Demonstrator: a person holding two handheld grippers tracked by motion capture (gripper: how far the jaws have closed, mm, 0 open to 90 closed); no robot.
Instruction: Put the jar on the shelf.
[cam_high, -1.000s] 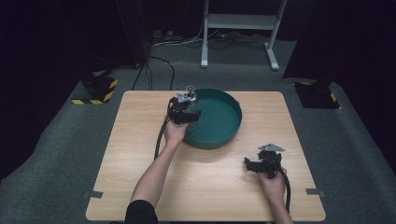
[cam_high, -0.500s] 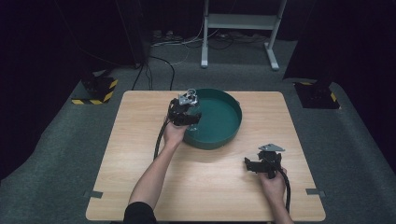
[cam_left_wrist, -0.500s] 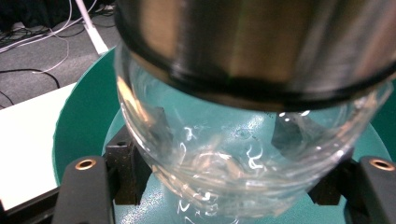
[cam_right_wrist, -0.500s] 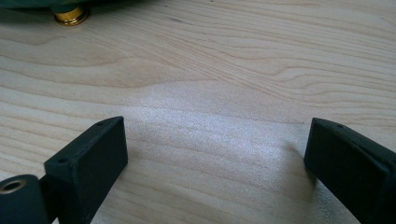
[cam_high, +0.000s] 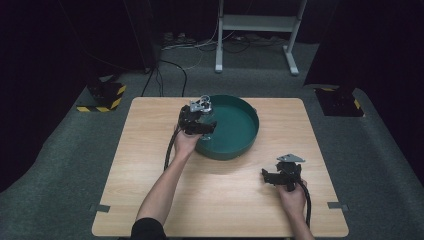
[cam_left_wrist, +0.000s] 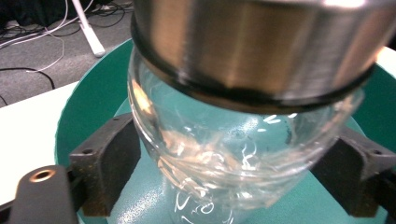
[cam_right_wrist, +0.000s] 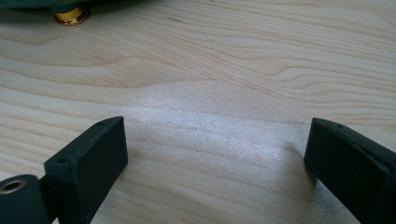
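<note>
While left tongs (cam_left_wrist: 233, 177) clamp a glass jar (cam_left_wrist: 233, 154) — seemingly lidded — right tongs (cam_right_wrist: 215, 168) gape.

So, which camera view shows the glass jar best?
The left gripper view: the glass jar with its metal lid sits close between the claws. In the high view it is tiny; the right gripper view faces the table.

Right gripper (cam_right_wrist: 217, 154): two black jaws spread wide apart, nothing between them, low over the table. Light wooden tabletop (cam_right_wrist: 224, 74), grain running across. Small brass-coloured round object (cam_right_wrist: 70, 15) at the top left edge, beneath a dark green rim (cam_right_wrist: 42, 3).
</note>
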